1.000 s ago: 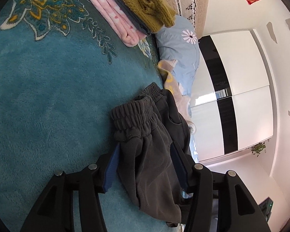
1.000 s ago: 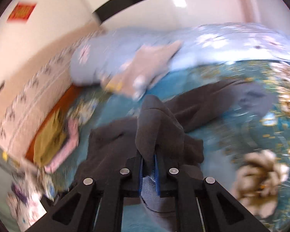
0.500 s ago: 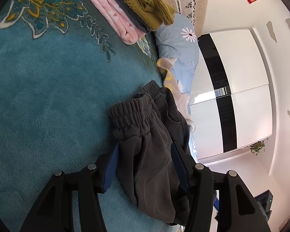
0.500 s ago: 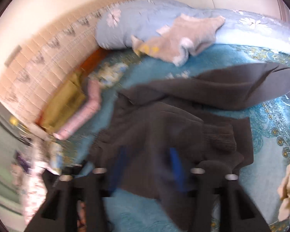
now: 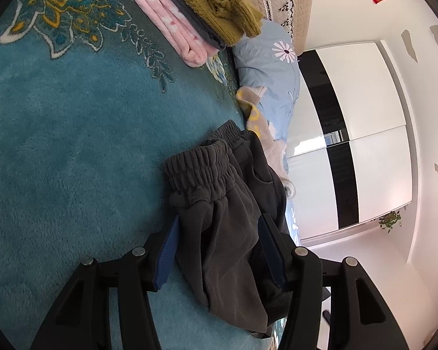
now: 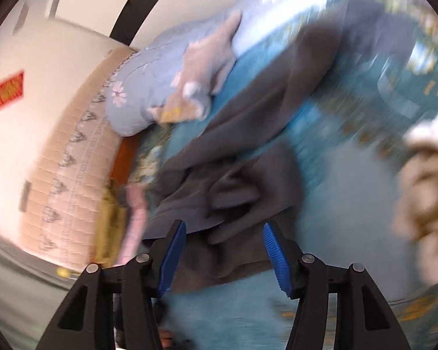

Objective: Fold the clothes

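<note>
Dark grey sweatpants point(image 5: 224, 210) lie on a teal floral blanket point(image 5: 73, 145), the elastic waistband folded toward the camera. My left gripper point(image 5: 219, 227) is open, its blue pads on either side of the trouser fabric just below the waistband. In the blurred right wrist view the same grey pants point(image 6: 248, 151) lie spread and partly folded over. My right gripper point(image 6: 223, 233) is open and empty just above them.
A stack of folded clothes, pink point(image 5: 166, 26) under grey and mustard point(image 5: 219, 3), sits near the headboard. A light blue pillow point(image 5: 274, 73) with a beige garment point(image 6: 201, 81) lies beyond the pants. White wardrobe doors point(image 5: 365, 134) stand past the bed edge.
My right gripper let go of the grey pant fabric it was pinching and opened, then swung sideways. My left gripper stayed open around the waistband area, barely moving.
</note>
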A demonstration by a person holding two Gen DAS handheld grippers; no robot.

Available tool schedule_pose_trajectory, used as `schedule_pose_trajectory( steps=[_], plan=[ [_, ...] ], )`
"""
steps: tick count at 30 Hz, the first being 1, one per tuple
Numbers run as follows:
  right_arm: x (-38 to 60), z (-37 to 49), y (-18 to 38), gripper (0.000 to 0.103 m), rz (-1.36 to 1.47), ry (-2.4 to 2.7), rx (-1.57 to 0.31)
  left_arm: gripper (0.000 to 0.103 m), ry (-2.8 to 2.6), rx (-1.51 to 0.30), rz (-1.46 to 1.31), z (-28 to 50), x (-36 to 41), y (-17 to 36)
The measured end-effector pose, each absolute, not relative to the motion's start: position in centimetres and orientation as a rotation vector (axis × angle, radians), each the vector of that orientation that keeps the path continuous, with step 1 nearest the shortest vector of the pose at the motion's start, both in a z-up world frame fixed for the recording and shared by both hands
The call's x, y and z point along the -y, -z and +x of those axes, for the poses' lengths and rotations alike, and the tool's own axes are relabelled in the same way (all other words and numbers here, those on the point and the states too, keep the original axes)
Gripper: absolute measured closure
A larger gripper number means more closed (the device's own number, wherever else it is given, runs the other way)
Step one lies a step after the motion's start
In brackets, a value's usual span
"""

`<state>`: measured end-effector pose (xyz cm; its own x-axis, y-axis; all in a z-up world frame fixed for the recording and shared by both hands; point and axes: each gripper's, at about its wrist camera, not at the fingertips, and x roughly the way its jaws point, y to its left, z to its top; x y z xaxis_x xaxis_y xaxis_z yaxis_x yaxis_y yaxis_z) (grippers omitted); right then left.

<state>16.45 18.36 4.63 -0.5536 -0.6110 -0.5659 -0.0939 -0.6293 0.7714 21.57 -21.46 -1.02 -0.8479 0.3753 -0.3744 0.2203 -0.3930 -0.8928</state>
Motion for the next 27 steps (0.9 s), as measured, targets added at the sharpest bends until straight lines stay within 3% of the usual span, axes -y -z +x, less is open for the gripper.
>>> schedule_pose_trajectory(
  steps=[3, 10, 19, 23, 24, 27],
  plan=[
    [-15.7, 15.1, -3.5, 0.043, 1.209, 2.118, 1.253, 0.045, -2.415, 1.654, -0.830, 21.5, 21.2, 0.9],
    [-11.3, 12.3, -1.8, 0.039, 1.281, 2.037, 1.327, 0.044, -2.407, 1.659, -0.823, 21.6, 21.2, 0.9],
    [-13.8, 10.2, -0.8, 0.039, 1.351, 2.110, 1.459, 0.044, -2.398, 1.665, -0.816, 21.6, 21.2, 0.8],
    [-14.1, 9.8, -2.8, 0.065, 1.329, 2.218, 1.312, 0.044, -2.399, 1.662, -0.818, 21.6, 21.1, 0.8],
    [-14.1, 9.8, -3.6, 0.076, 1.325, 2.247, 1.248, 0.044, -2.399, 1.661, -0.818, 21.7, 21.1, 0.8],
    [-14.6, 10.3, -6.3, 0.086, 1.280, 2.354, 1.064, 0.044, -2.399, 1.660, -0.819, 21.7, 21.1, 0.8]
  ],
)
